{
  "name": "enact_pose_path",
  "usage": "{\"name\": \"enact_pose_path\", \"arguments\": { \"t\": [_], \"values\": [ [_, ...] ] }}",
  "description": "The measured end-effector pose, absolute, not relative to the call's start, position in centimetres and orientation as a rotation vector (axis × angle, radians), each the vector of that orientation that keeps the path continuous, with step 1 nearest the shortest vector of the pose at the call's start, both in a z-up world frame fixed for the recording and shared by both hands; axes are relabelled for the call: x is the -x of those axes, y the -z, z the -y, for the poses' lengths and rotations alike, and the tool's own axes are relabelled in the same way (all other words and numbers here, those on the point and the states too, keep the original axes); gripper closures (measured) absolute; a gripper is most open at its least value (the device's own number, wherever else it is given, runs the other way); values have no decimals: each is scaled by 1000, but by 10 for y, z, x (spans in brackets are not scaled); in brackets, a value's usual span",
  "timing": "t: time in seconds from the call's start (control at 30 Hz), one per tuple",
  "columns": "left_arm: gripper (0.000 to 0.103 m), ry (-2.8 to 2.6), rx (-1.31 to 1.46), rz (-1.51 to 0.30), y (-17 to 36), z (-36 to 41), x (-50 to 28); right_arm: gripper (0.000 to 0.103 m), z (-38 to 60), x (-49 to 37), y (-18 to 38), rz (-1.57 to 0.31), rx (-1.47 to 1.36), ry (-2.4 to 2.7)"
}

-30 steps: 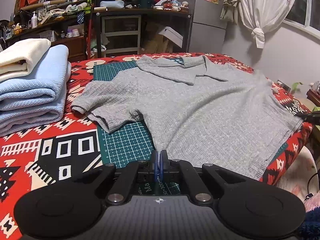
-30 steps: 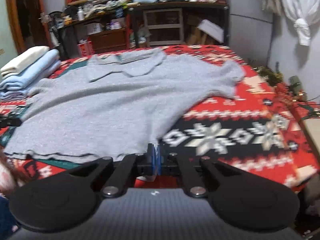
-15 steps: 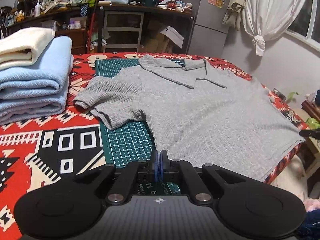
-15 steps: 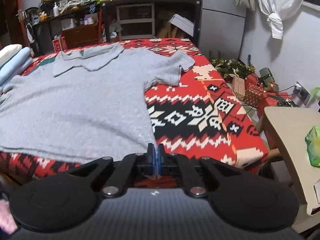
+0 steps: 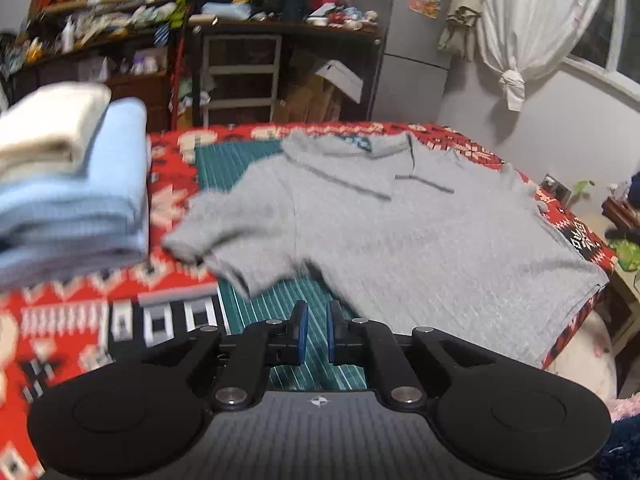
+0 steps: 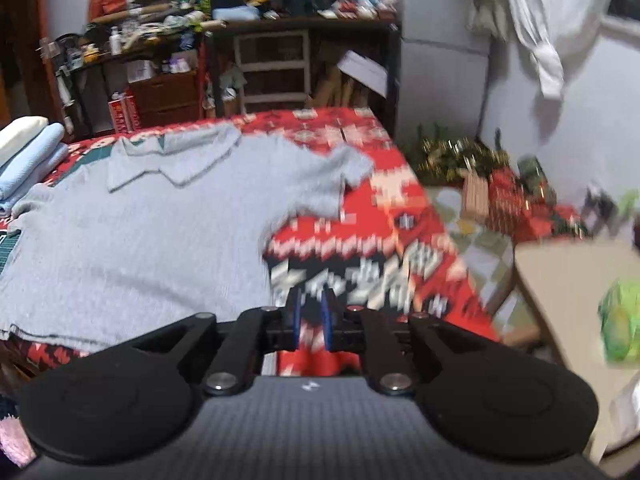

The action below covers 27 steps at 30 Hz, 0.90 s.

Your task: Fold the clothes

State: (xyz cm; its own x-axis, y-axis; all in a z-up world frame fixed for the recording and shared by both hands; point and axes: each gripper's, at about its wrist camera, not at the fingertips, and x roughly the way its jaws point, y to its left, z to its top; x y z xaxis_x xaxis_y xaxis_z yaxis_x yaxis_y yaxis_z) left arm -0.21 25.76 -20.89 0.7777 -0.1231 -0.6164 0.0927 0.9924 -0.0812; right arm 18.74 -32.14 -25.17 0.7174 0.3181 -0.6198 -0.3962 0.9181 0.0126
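Observation:
A grey short-sleeved collared shirt lies spread flat on the table, collar at the far side, hem toward me. In the right wrist view the same shirt fills the left half. My left gripper hovers over the green mat just short of the shirt's left sleeve, its blue pads a small gap apart, holding nothing. My right gripper hangs above the red cloth just right of the shirt's hem corner, also slightly open and empty.
A red patterned cloth covers the table, with a green cutting mat under the shirt. Folded blue and cream towels are stacked at the left. A beige side table with a green object stands right; shelves fill the back.
Both grippers were shut and now stand slightly open. The left one has moved forward toward the sleeve; the right one has swung right along the hem, past the shirt's corner.

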Motion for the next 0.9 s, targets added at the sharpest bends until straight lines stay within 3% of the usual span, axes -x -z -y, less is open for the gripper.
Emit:
{"name": "enact_pose_path", "arguments": {
  "t": [0.1, 0.17, 0.37, 0.67, 0.8, 0.9],
  "values": [
    [83, 164, -47, -615, 187, -254, -20, 89, 302, -220, 230, -607, 186, -500],
    [83, 187, -132, -580, 173, -248, -39, 80, 289, -242, 215, -569, 227, -569],
    [71, 271, -270, -549, 162, -233, -126, 80, 246, -312, 177, -470, 334, -762],
    [71, 140, -265, -677, 226, -256, -246, 79, 161, -462, 226, -568, 353, -798],
    [71, 172, -136, -708, 240, -275, -266, 65, 145, -508, 258, -625, 292, -815],
    [67, 210, -71, -711, 246, -282, -275, 65, 142, -525, 280, -661, 262, -839]
  ]
}}
